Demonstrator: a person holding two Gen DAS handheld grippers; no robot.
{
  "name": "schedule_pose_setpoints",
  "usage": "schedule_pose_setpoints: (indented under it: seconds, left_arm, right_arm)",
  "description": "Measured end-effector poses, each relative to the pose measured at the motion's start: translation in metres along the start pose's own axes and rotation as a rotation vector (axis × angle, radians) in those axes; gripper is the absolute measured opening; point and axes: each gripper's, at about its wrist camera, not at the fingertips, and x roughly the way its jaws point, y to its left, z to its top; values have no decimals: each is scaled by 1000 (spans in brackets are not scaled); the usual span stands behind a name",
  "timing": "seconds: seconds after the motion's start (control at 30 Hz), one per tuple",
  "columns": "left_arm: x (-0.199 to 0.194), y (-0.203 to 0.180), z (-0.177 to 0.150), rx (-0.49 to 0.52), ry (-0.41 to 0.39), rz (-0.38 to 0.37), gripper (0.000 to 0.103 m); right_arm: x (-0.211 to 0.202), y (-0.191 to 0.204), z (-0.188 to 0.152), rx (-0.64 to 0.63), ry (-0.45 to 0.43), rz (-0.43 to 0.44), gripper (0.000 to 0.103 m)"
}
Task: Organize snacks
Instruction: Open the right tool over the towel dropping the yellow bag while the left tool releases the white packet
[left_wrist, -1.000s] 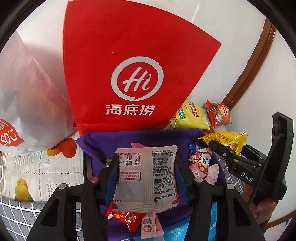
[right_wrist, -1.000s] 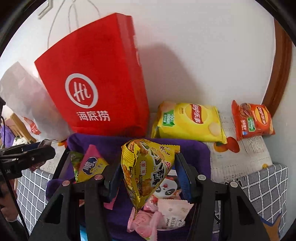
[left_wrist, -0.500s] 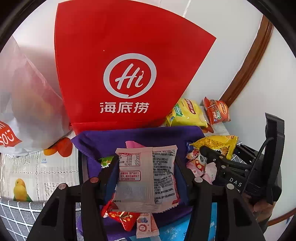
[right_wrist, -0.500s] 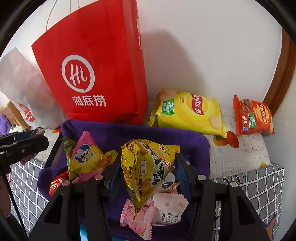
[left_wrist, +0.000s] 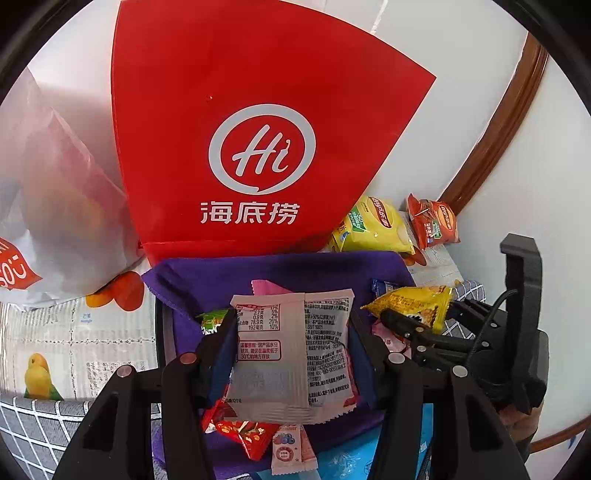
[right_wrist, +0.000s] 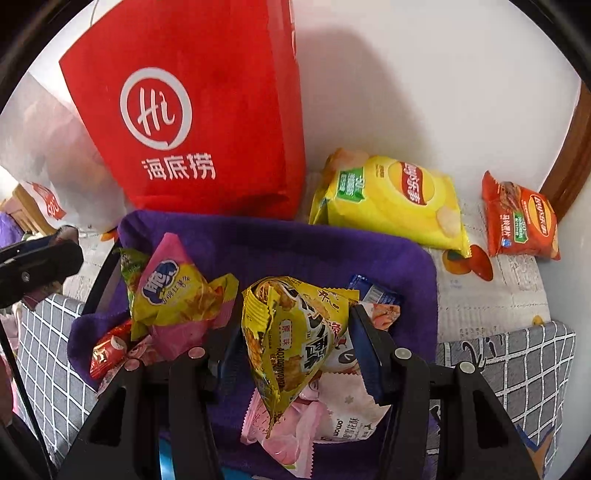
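Observation:
My left gripper (left_wrist: 291, 332) is shut on a white snack packet (left_wrist: 291, 354) with its printed back facing me, held above a purple-lined basket (left_wrist: 280, 269). My right gripper (right_wrist: 295, 336) is shut on a yellow snack packet (right_wrist: 291, 332), held over the same basket (right_wrist: 406, 258). That yellow packet also shows in the left wrist view (left_wrist: 413, 304), in the right gripper to my right. The basket holds a pink-and-yellow chip bag (right_wrist: 173, 291), a small red packet (right_wrist: 107, 350), pink candy packets (right_wrist: 317, 417) and a blue wrapper (right_wrist: 373, 291).
A tall red paper bag (left_wrist: 258, 147) stands right behind the basket against the white wall. A white plastic bag (left_wrist: 44, 192) lies at the left. A yellow Lay's bag (right_wrist: 391, 199) and an orange Lay's bag (right_wrist: 521, 221) lie on the printed cloth at the back right.
Both grippers have lifted a little and drawn back from the basket, still holding their packets. More of the basket's contents show in the right wrist view.

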Motion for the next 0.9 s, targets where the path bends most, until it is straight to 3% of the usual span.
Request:
schedule_pose_setpoints:
  seconds: [0.4, 0.67, 0.73, 0.9]
  left_arm:
    - [1, 0, 0, 0, 4, 10, 53]
    - [-4, 5, 1, -13, -6, 16, 53]
    - [-2, 5, 2, -15, 0, 16, 53]
    - [3, 0, 0, 1, 14, 20, 53]
  right_arm:
    - [9, 3, -1, 2, 18, 4, 55]
    - [9, 7, 0, 10, 31, 26, 63]
    - [5, 8, 1, 4, 24, 36, 70]
    - [-10, 6, 2, -1, -11, 31, 70]
